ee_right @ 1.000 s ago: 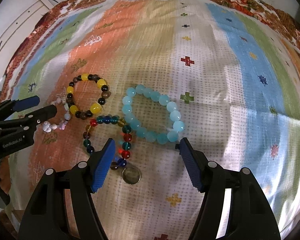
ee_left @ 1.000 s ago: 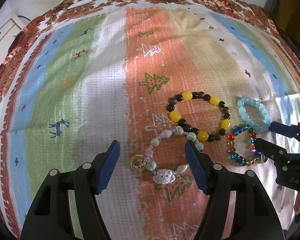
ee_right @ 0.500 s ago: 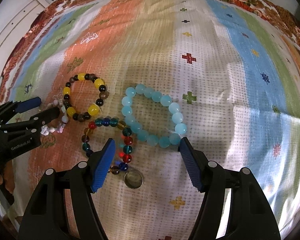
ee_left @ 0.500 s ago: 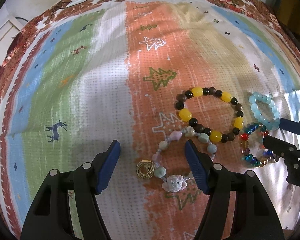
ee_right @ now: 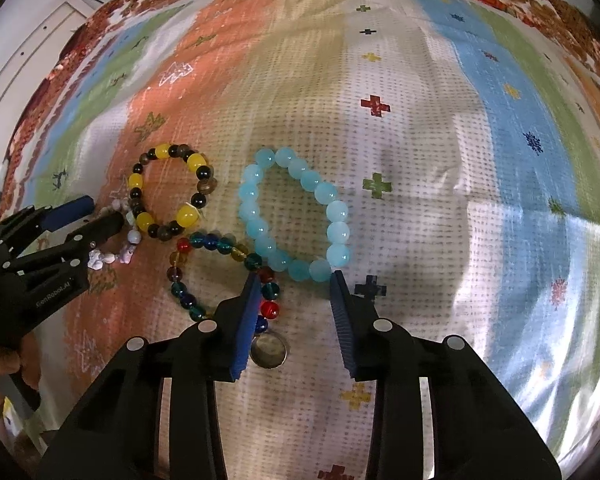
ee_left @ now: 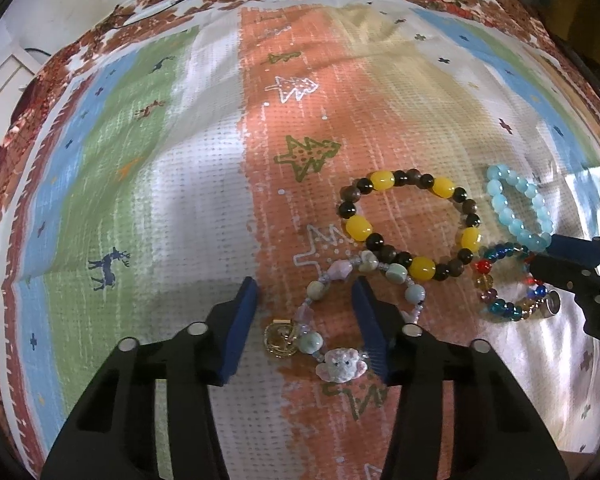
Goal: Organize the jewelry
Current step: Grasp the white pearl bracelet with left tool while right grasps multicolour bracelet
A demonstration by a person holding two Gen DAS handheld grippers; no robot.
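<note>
While both pairs of fingers stand part-open over the striped cloth (ee_right: pixel 440 128) that covers the tabletop, we judge the step in hand to be a double pick, and we take the yellow-and-dark bracelet (ee_left: pixel 410 229) as our landmark.

Going left to right in the left wrist view, the left gripper (ee_left: pixel 305 294) straddles the pastel stone bracelet (ee_left: pixel 364 280), which lies just below and to the left of the landmark and touches it or nearly does. Its fingers are moderately wide and hold nothing; the gold charm (ee_left: pixel 280 339) and the white sheep-like bead (ee_left: pixel 341 366) lie between them. To grip well, we should lower straight down and close on the strand beside the charm, not on the charm itself, so the beads do not roll aside.

Right of the landmark lies the multicoloured glass bracelet (ee_right: pixel 224 276), touching the pale blue bracelet (ee_right: pixel 296 216) above it. The right gripper (ee_right: pixel 295 280) is likewise part-open and empty, with the lower beads of the blue bracelet just ahead of its tips. We would close only on blue beads, since the left finger sits over the glass strand and could snag it; a small shift right seems wise.

We count four bracelets, one silver ring (ee_right: pixel 269 353) near the glass bracelet, and two grippers.
</note>
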